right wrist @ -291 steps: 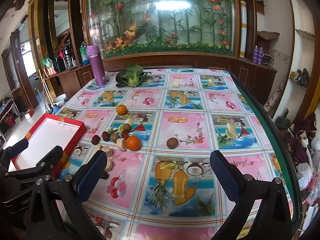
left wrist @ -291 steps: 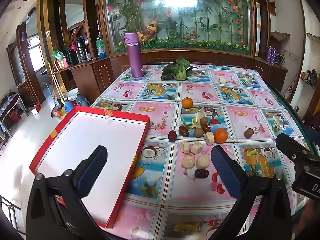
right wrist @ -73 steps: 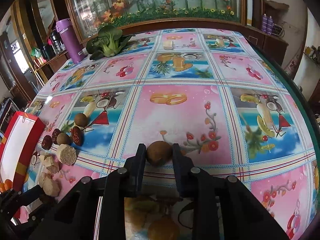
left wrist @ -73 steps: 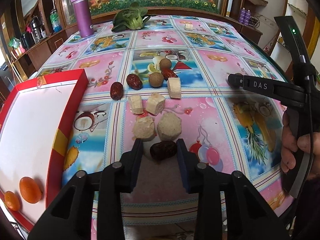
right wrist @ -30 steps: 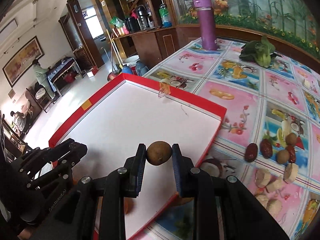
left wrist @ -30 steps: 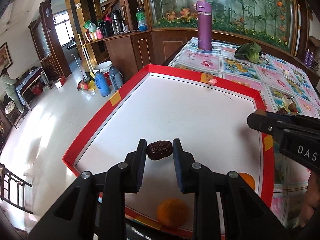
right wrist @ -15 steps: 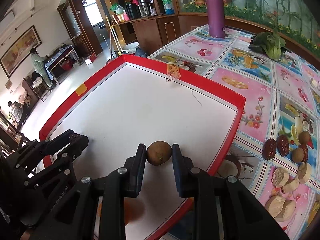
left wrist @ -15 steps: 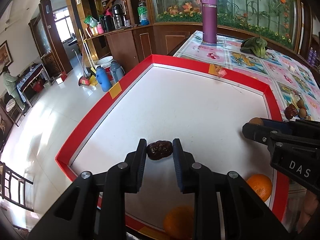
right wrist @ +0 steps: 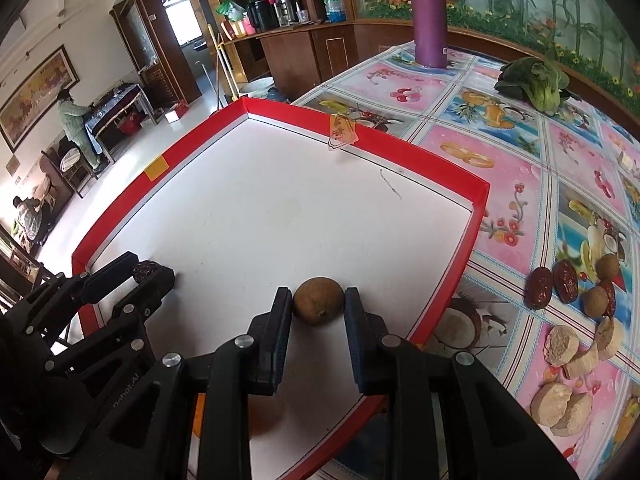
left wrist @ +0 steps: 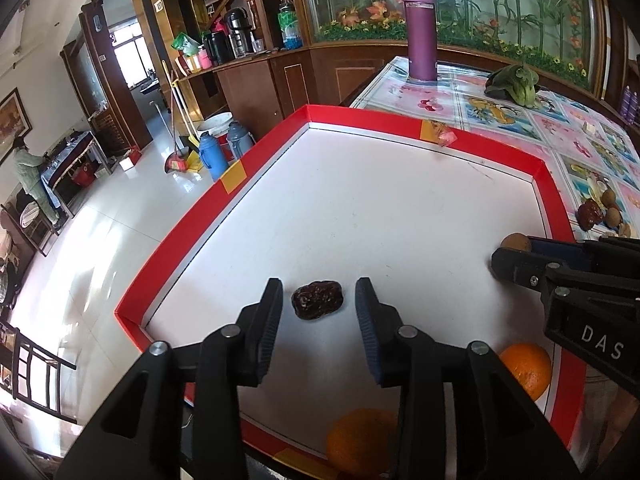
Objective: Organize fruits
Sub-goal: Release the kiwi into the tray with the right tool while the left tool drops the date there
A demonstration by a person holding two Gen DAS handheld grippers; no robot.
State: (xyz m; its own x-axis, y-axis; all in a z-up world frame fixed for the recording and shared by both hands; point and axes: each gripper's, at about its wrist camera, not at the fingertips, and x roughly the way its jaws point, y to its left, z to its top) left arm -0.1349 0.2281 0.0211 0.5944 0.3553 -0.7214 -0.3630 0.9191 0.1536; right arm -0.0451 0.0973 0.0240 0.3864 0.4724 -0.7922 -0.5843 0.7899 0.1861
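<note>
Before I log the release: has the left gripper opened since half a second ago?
Yes. The left gripper jaws now stand apart from the dark date, which lies on the red tray floor; earlier they pinched it.

White letters "DAS" stand on the black body of the right gripper (left wrist: 516, 256), at the right edge of the left wrist view. In the right wrist view, the left gripper (right wrist: 138, 276) at the near left bears pale lettering on its body; it lies tilted and partly cut off, something like "RobotAI", but cannot be read with certainty. No other text, number or sign is readable.
</note>
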